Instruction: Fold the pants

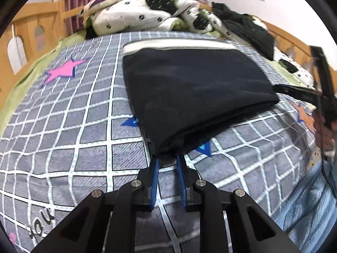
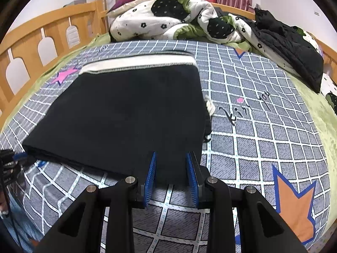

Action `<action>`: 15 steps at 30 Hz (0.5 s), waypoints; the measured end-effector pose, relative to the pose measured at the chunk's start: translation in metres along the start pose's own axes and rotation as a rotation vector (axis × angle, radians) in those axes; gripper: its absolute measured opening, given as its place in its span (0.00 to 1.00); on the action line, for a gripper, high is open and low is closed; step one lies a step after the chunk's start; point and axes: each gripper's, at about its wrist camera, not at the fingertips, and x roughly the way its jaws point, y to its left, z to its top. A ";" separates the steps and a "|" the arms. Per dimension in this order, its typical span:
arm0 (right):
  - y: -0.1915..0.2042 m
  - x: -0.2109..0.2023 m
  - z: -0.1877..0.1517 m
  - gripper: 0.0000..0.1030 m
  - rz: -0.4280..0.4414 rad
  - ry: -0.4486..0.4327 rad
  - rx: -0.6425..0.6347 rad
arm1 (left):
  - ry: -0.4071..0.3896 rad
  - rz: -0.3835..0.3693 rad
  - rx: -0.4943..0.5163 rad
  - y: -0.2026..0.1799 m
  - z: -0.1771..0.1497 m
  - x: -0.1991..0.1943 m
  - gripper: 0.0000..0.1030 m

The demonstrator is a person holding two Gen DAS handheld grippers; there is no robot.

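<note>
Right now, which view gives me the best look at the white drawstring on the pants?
The right wrist view: the white drawstring pokes out at the right edge of the folded pants, clear against the blanket. The left wrist view shows the pants and their pale waistband, but no drawstring.

The only writing is black handwritten script printed on the grey checked bedspread (image 2: 263, 147). In the left wrist view, at the lower left edge, the letters "ou" (image 1: 43, 221) can be read, seemingly the end of a longer word cut off by the frame. In the right wrist view a slanted script line (image 2: 244, 107) sits beside a small pink flower; it cannot be read for certain.
</note>
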 end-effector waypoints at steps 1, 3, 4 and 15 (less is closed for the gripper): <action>0.000 -0.001 0.001 0.28 0.002 -0.005 0.004 | -0.006 -0.002 0.007 0.000 0.000 -0.005 0.18; -0.002 -0.005 0.004 0.28 0.011 -0.024 0.020 | -0.047 -0.001 -0.019 0.003 0.001 -0.017 0.18; -0.003 -0.006 0.005 0.28 0.016 -0.030 0.026 | -0.073 -0.013 -0.056 0.006 0.003 -0.022 0.18; 0.005 0.023 -0.001 0.29 -0.030 0.026 -0.009 | -0.030 0.002 -0.162 0.003 0.031 0.017 0.20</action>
